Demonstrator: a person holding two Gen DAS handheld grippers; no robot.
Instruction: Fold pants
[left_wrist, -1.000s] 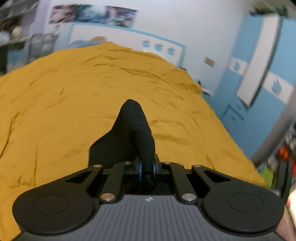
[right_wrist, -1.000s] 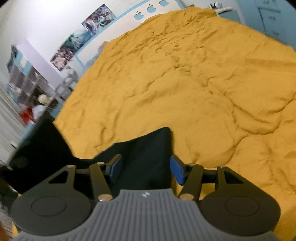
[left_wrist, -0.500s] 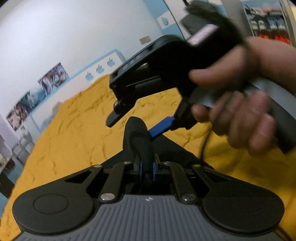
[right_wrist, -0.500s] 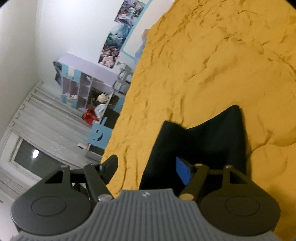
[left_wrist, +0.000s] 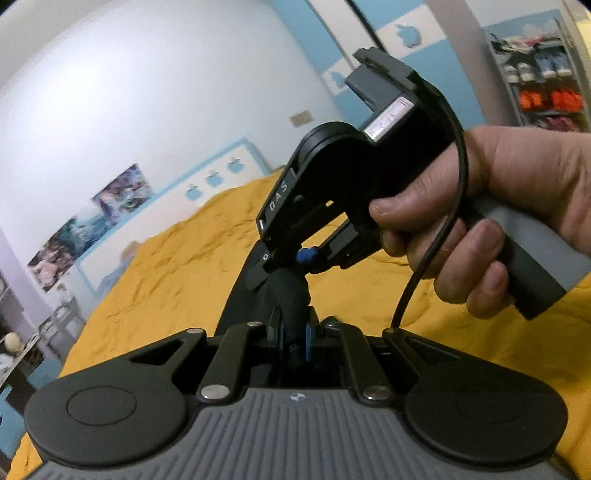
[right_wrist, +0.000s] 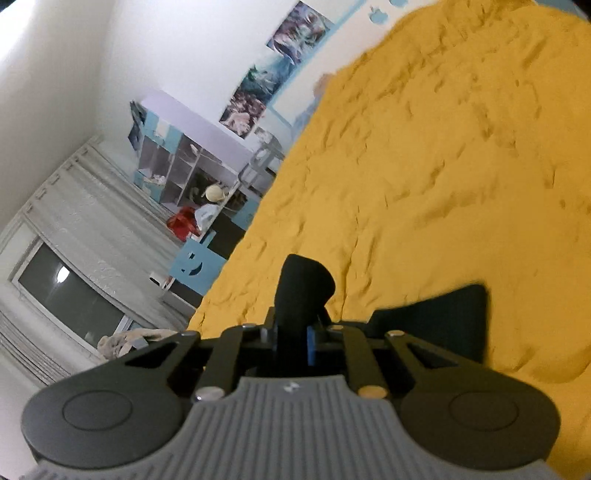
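The black pants (right_wrist: 443, 321) lie on a yellow bed cover (right_wrist: 443, 166). A raised fold of the pants (right_wrist: 304, 284) sticks up between the blue pads of my right gripper (right_wrist: 293, 334), whose jaws are closing and press on the cloth. In the left wrist view my left gripper (left_wrist: 293, 332) is shut on another bunched fold of the pants (left_wrist: 291, 291). Just beyond it, the right gripper (left_wrist: 291, 262) pinches the same cloth from above, held by a person's hand (left_wrist: 480, 221). Both grippers are close together, almost touching.
The yellow bed cover (left_wrist: 166, 277) stretches to a white and blue headboard (left_wrist: 221, 177). Left of the bed stand a shelf unit (right_wrist: 177, 173), a blue chair (right_wrist: 195, 264) and a curtained window (right_wrist: 70, 295). Shelves with clothes (left_wrist: 546, 74) are at the right.
My right gripper's jaws went from wide open over the pants to pressed on a fold. My left gripper rolled and swung over beside the right one, still holding its fold.
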